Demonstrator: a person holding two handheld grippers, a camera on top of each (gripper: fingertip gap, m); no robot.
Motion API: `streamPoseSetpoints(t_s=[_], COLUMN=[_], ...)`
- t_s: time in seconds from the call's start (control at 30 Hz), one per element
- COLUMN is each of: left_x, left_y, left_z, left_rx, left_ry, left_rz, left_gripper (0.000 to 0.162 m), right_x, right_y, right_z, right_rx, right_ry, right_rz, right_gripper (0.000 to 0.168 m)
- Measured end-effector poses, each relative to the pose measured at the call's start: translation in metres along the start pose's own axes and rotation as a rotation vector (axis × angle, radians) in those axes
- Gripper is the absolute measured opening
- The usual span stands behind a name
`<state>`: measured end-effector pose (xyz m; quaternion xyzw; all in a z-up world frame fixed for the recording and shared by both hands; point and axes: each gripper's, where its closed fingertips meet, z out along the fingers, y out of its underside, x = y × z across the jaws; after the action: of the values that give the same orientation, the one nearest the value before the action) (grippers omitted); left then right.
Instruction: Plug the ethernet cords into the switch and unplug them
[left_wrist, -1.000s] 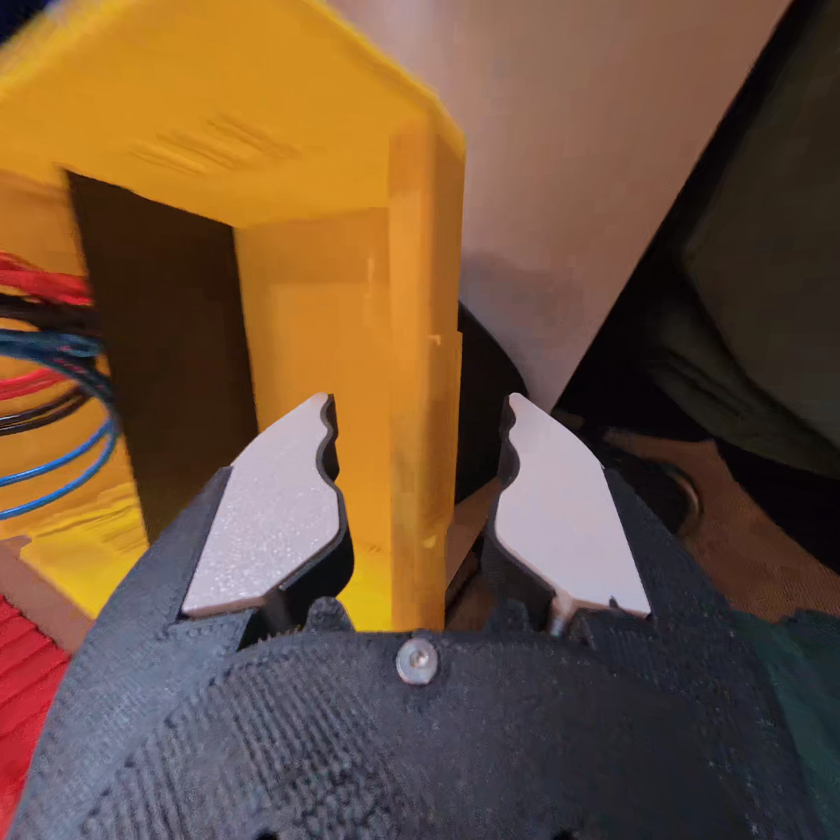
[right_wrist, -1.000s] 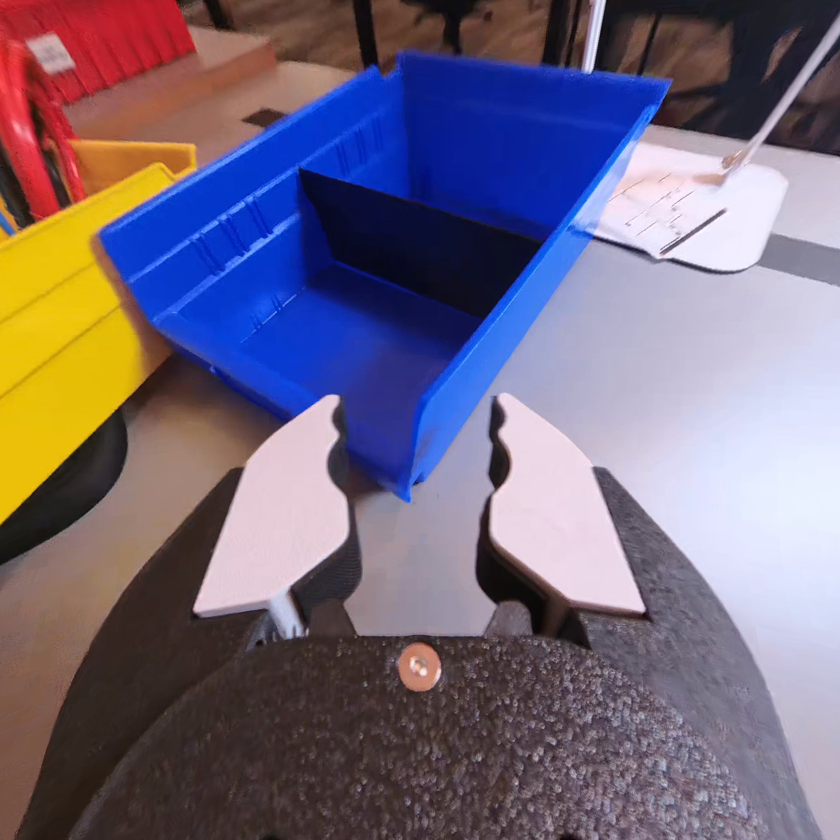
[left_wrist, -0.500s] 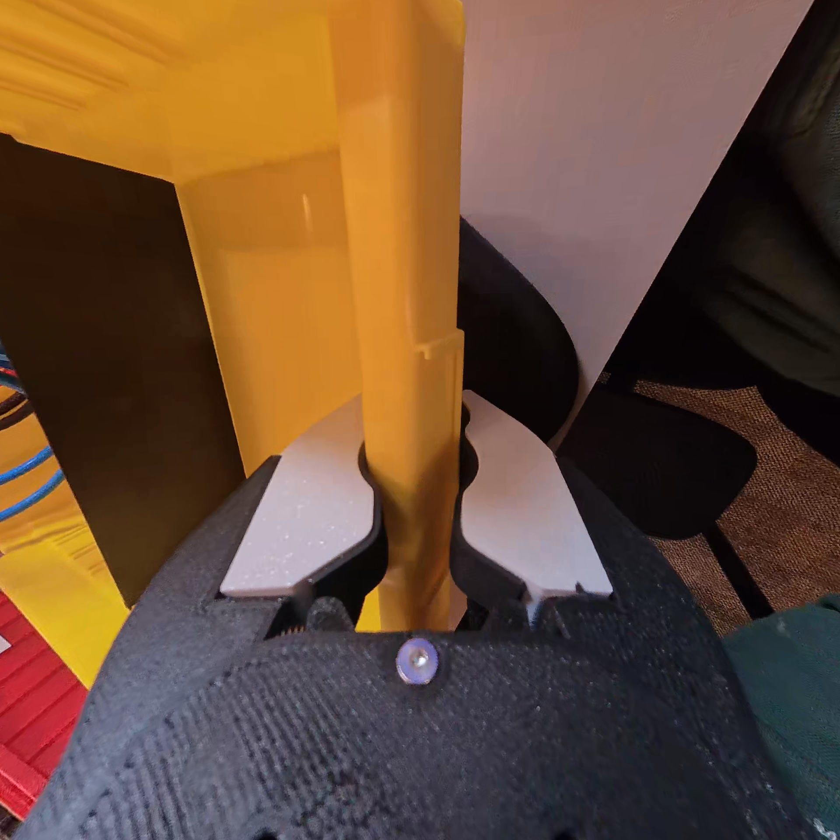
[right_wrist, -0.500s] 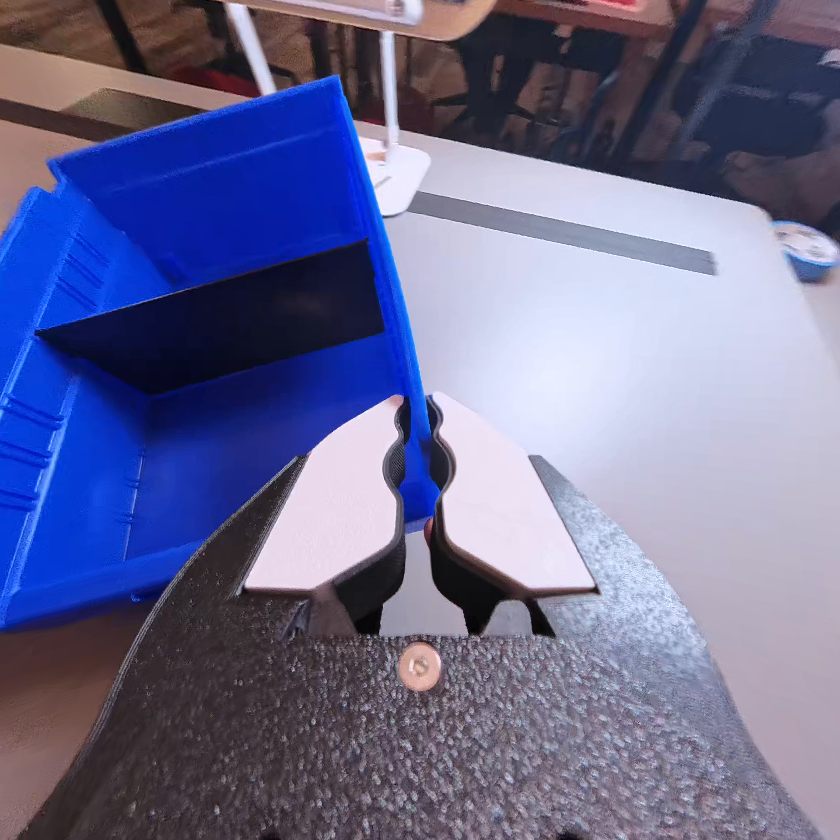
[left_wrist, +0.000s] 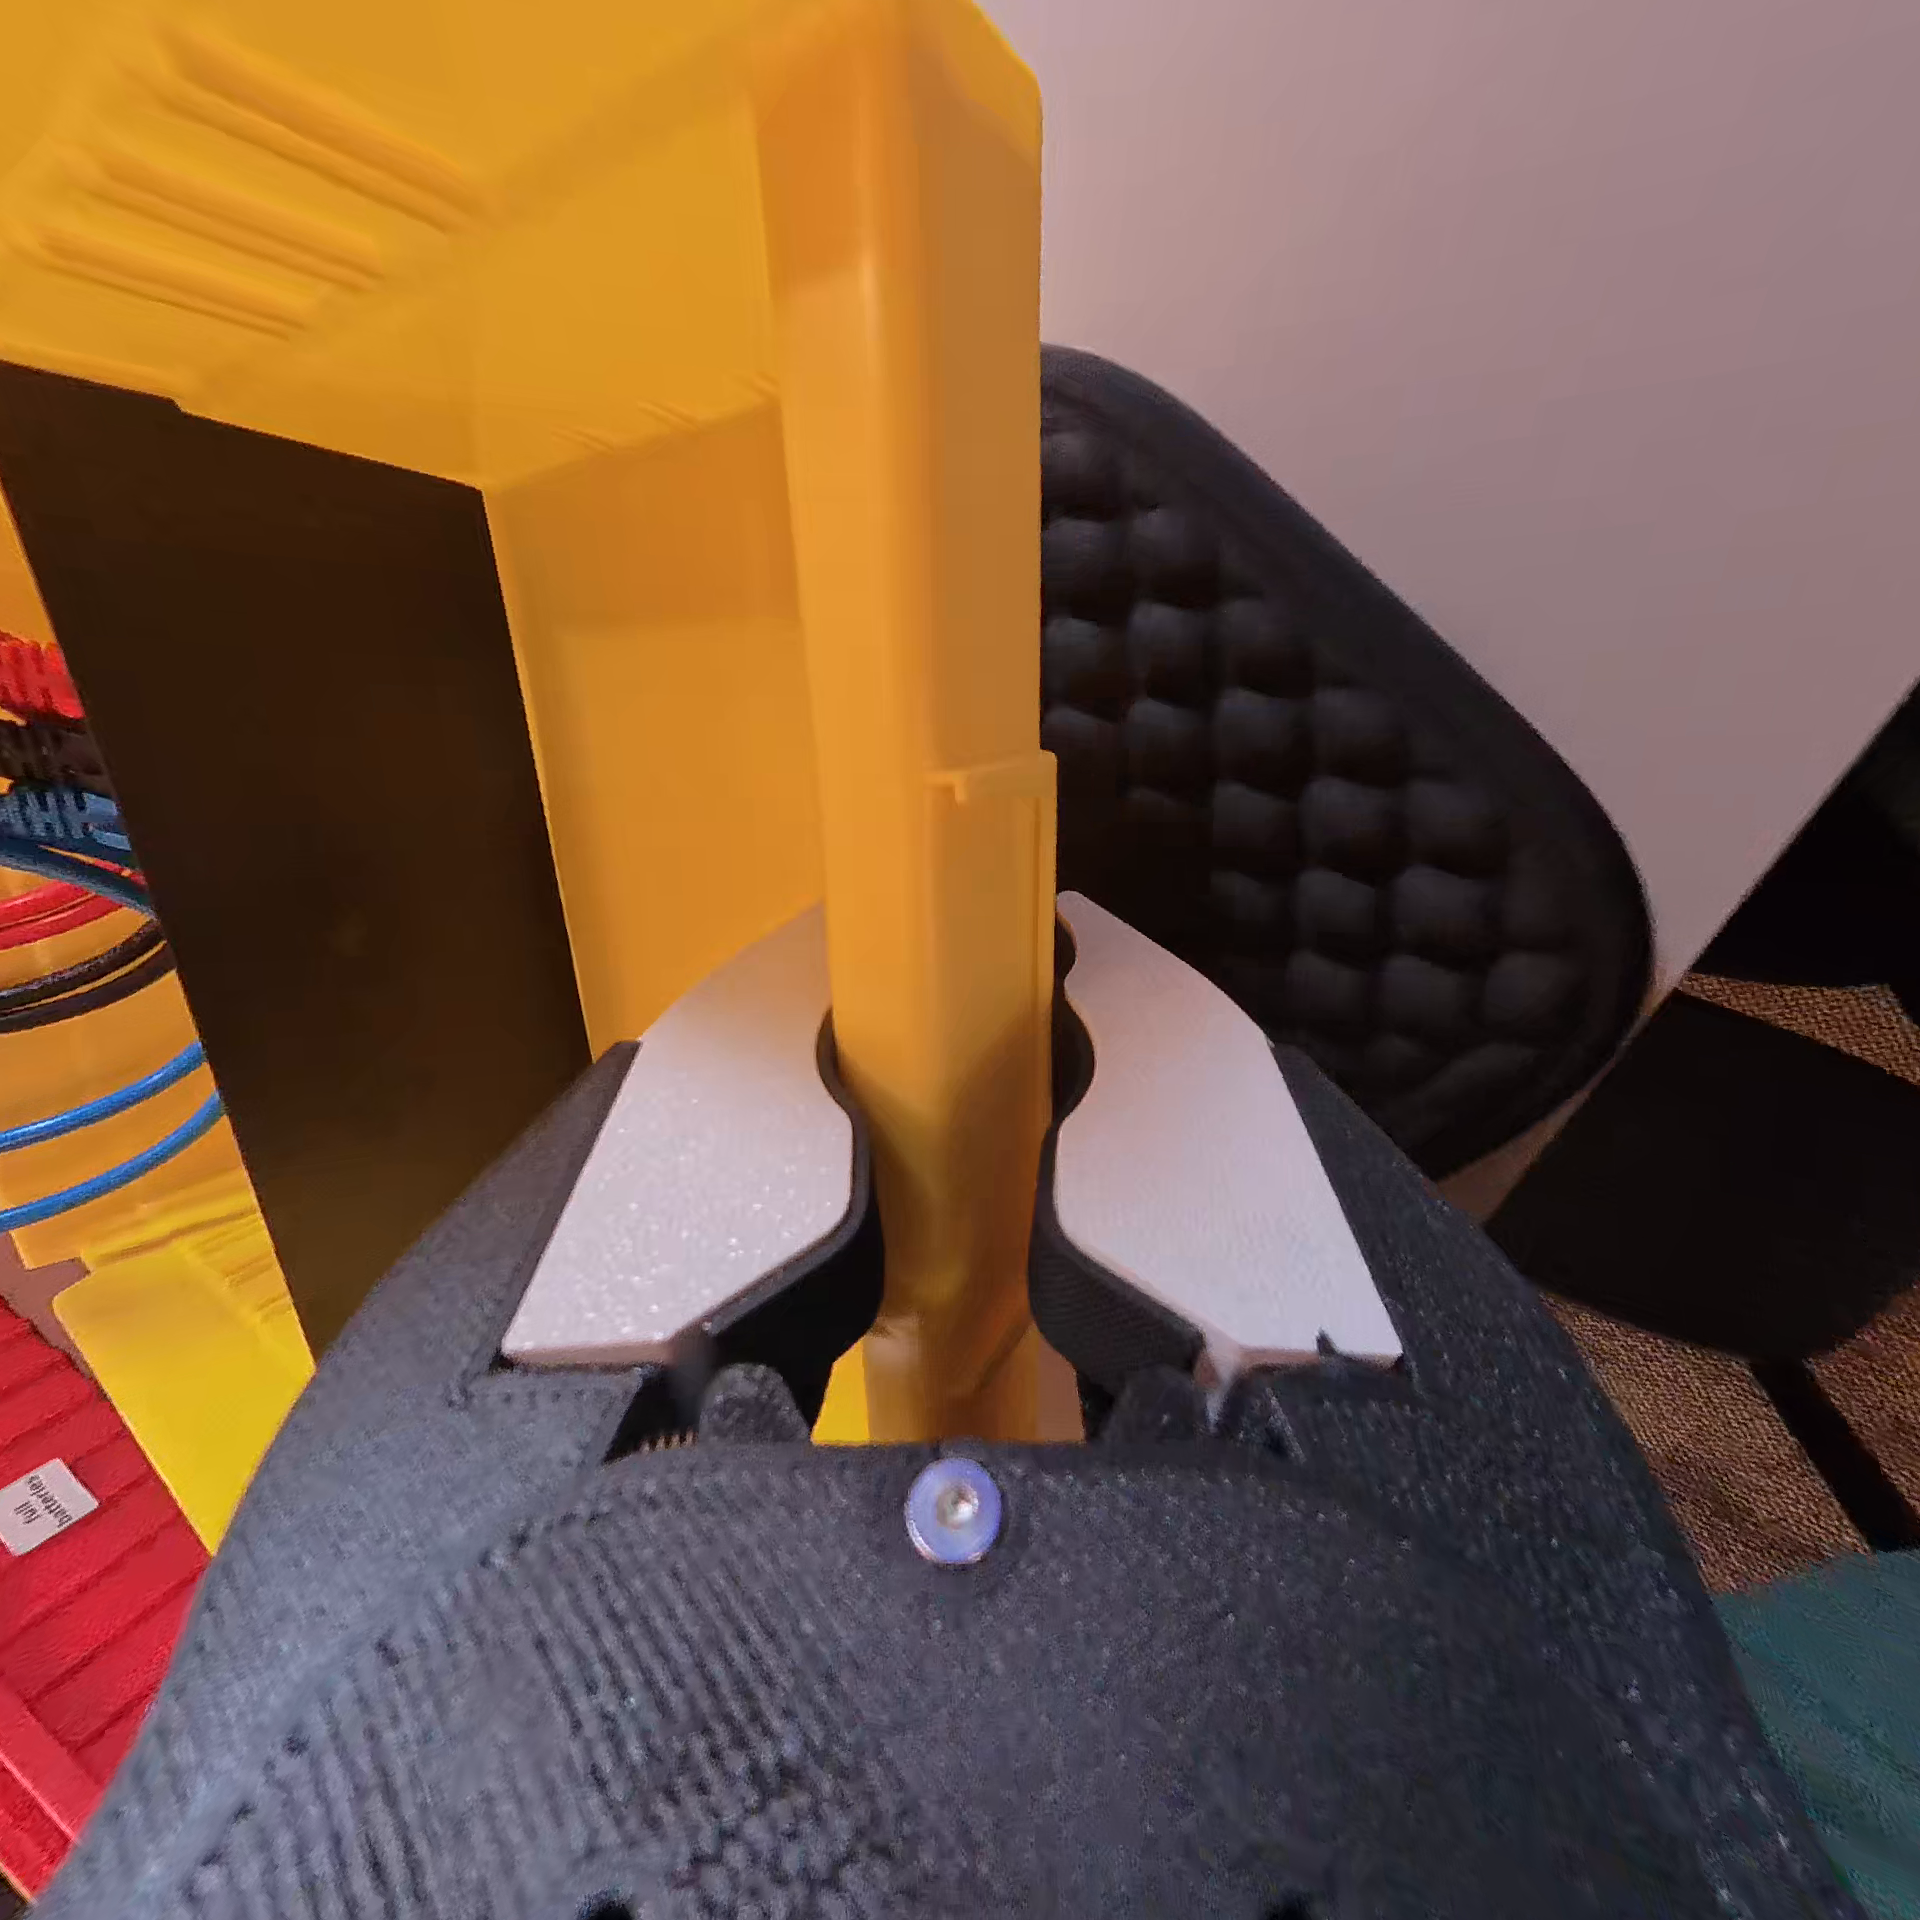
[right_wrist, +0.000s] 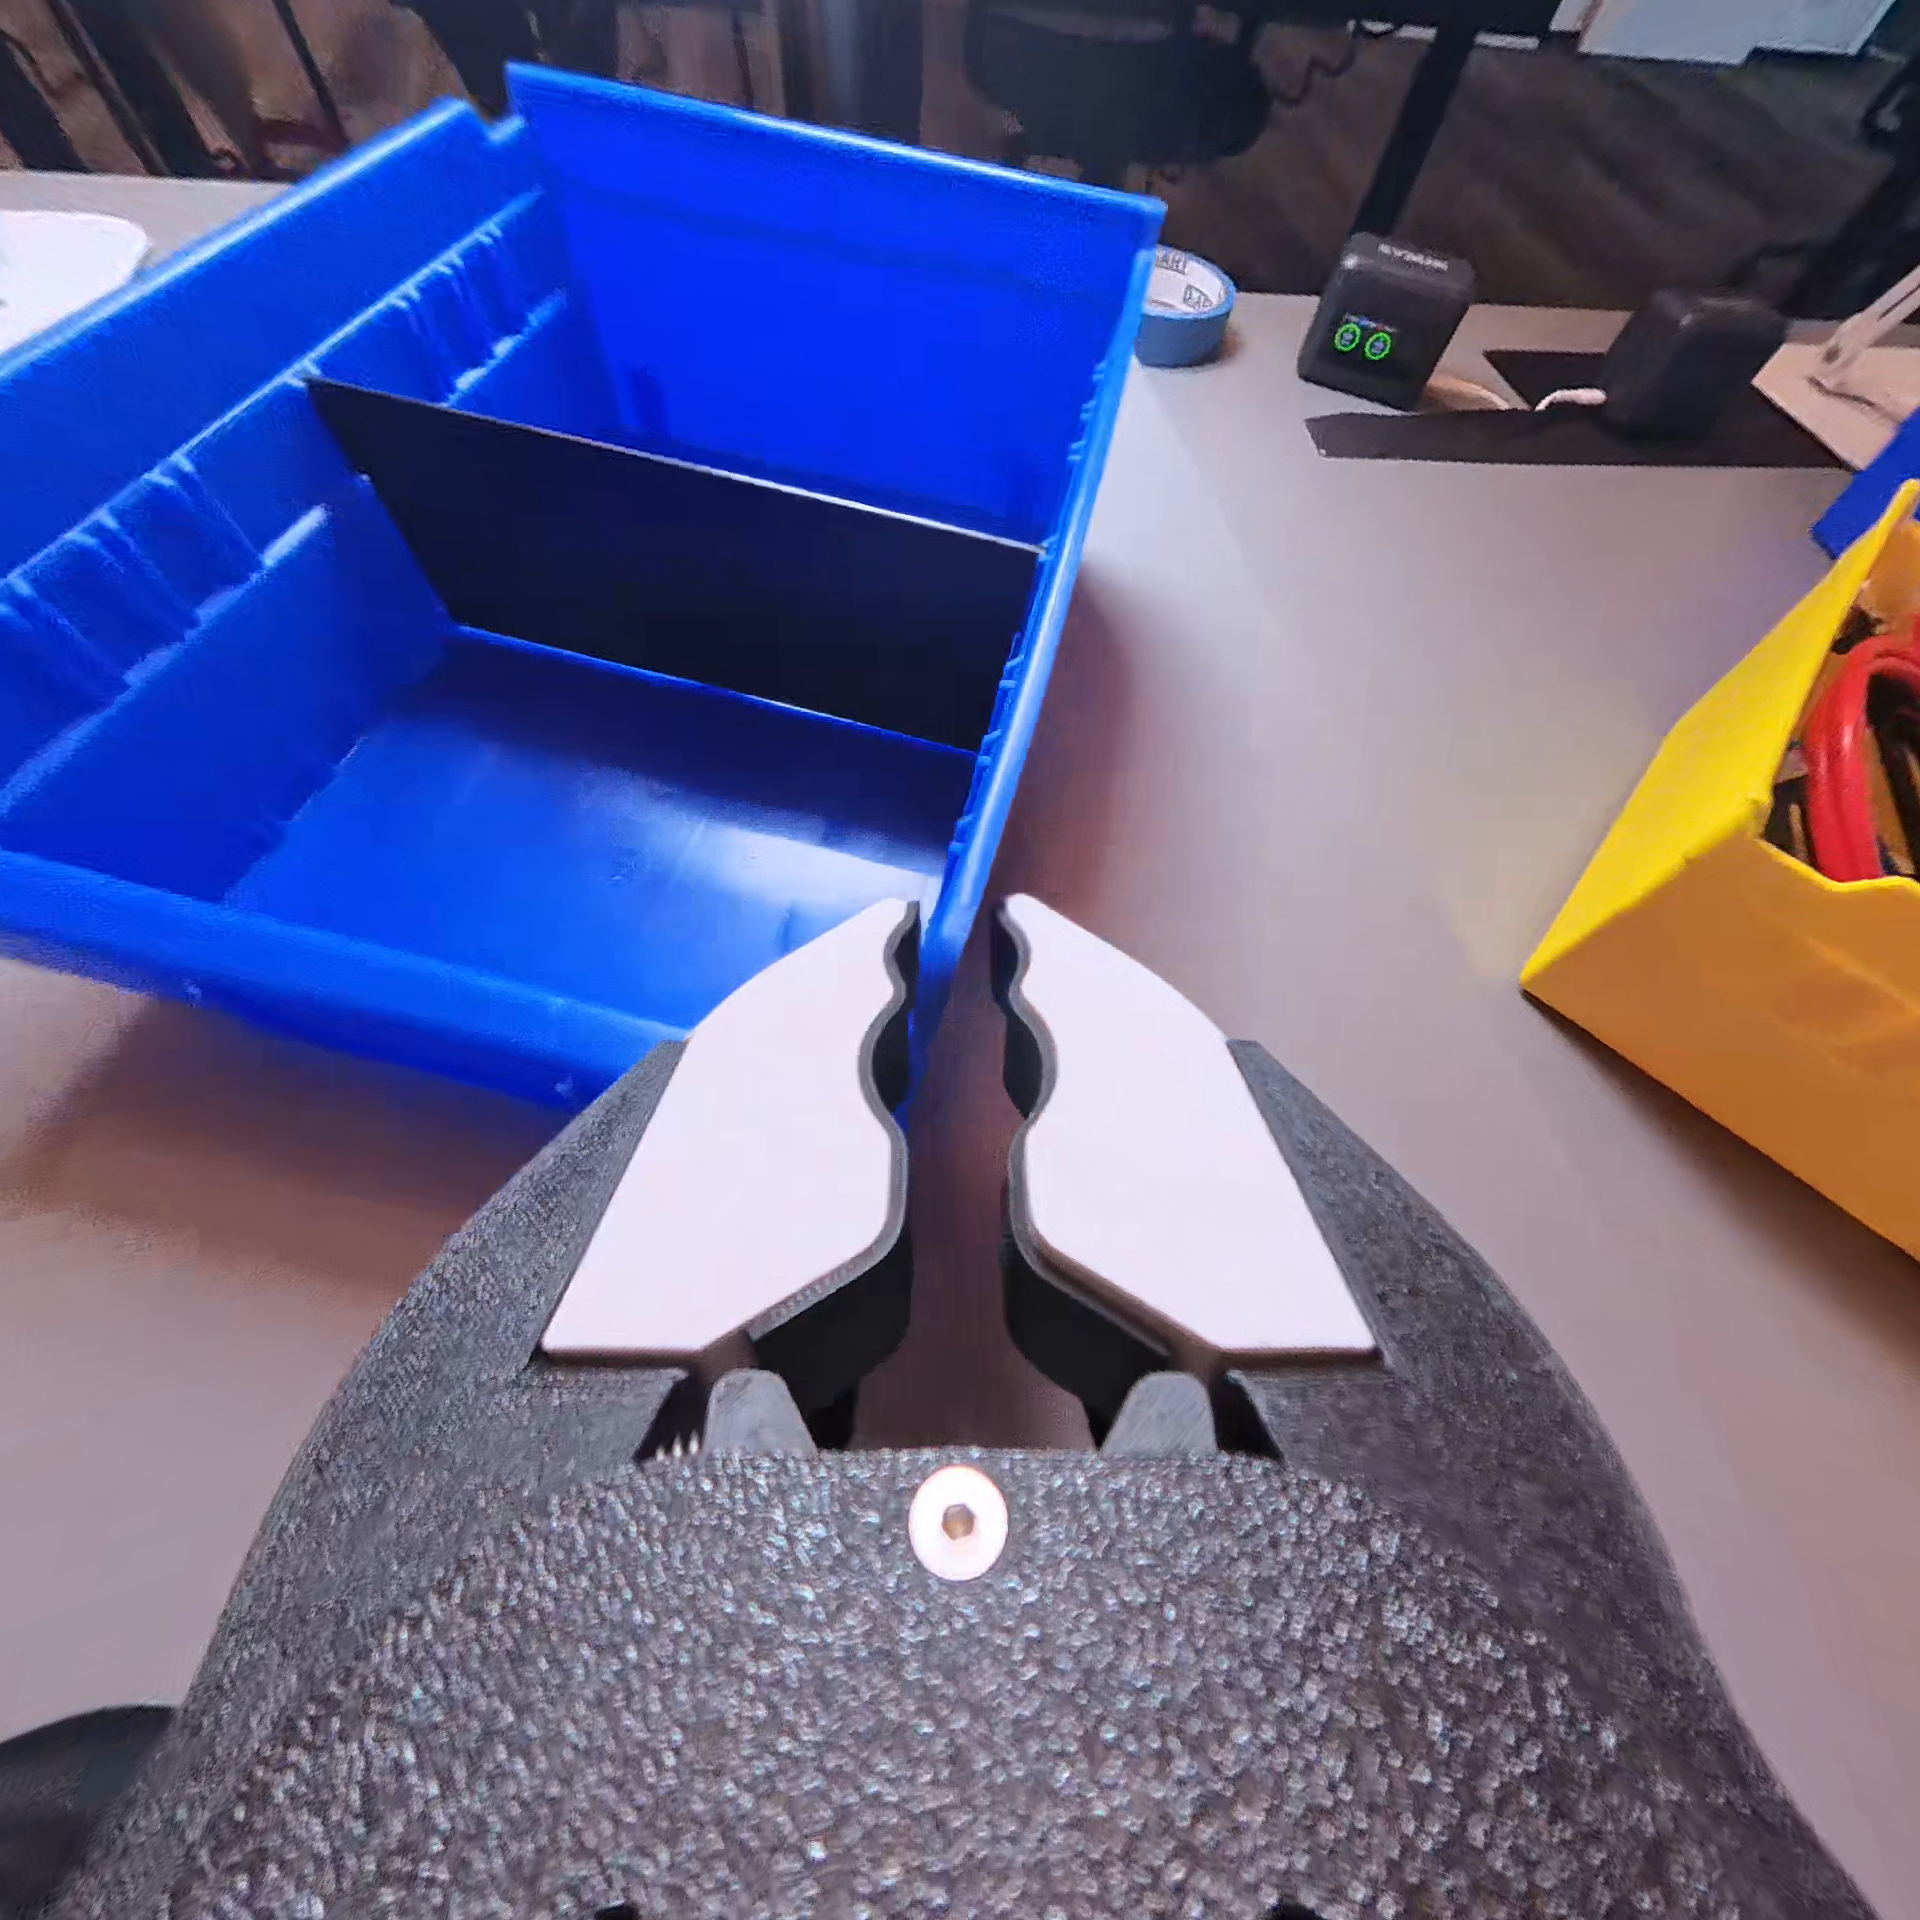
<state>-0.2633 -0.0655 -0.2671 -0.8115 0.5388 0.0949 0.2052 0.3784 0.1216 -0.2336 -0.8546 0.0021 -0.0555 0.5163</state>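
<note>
Both my grippers are at bin walls: left clamped on yellow, right just parted at blue.

My left gripper (left_wrist: 940, 997) is clenched on the yellow bin (left_wrist: 914, 582) at its corner wall; red, blue and black ethernet cords (left_wrist: 99, 997) coil inside, behind a black divider (left_wrist: 312, 831). My right gripper (right_wrist: 954, 940) straddles the blue bin (right_wrist: 1023, 748) side wall, fingers slightly apart, the right one clear of it. That bin sits on the grey table (right_wrist: 1351, 831). A red bin (left_wrist: 73, 1538) carries a small white label; I see no switch.
</note>
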Motion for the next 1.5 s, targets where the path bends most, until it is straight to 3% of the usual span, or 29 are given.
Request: streamPoseSetpoints(t_s=[0.03,0.1,0.17,0.23,0.3,0.33,0.47,0.57,0.67,0.73,0.9,1.23,1.5], left_x=[-0.005,-0.014,-0.023,-0.034,-0.048,-0.055,-0.083,-0.096,-0.099,-0.103,-0.106,-0.086,-0.102], left_y=[0.000,-0.001,-0.002,-0.004,-0.009,-0.012,-0.021,-0.027,-0.033,-0.040,-0.046,-0.066,-0.068], left_z=[0.002,0.007,0.012,0.018,0.025,0.030,0.054,0.073,0.091,0.095,0.098,0.095,0.101], left_rx=[0.002,0.007,0.007,0.000,-0.006,-0.007,-0.009,-0.023,-0.050,-0.047,-0.064,-0.064,0.018], left_ry=[-0.006,-0.017,-0.022,-0.027,-0.033,-0.034,-0.055,-0.068,-0.060,-0.067,-0.070,-0.098,-0.155], left_rz=[-0.003,-0.008,-0.012,-0.016,-0.024,-0.032,-0.038,-0.044,-0.039,-0.046,-0.067,-0.145,-0.188], left_gripper=[0.030,0.030,0.031,0.031,0.031,0.031,0.031,0.030,0.030,0.030,0.030,0.029,0.030], right_x=[0.002,0.010,0.000,-0.051,-0.103,-0.119,-0.136,-0.137,-0.129,-0.137,-0.165,-0.216,-0.217], right_y=[-0.002,-0.011,-0.032,-0.044,-0.027,-0.012,0.022,0.031,0.031,0.030,0.022,0.023,0.014], right_z=[-0.003,-0.018,-0.046,-0.063,-0.060,-0.052,-0.015,0.011,0.037,0.047,0.057,0.044,0.053], right_rx=[0.009,0.047,0.147,0.216,0.110,0.009,-0.171,-0.230,-0.258,-0.214,-0.125,-0.001,0.081], right_ry=[0.014,0.091,0.155,0.010,-0.198,-0.270,-0.319,-0.306,-0.242,-0.275,-0.339,-0.449,-0.374], right_rz=[-0.012,-0.077,-0.236,-0.404,-0.563,-0.620,-0.865,-0.969,-1.099,-1.201,-1.231,-1.289,-1.303], right_gripper=[0.021,0.038,0.039,0.035,0.039,0.050,0.065,0.061,0.036,0.031,0.030,0.031,0.032])
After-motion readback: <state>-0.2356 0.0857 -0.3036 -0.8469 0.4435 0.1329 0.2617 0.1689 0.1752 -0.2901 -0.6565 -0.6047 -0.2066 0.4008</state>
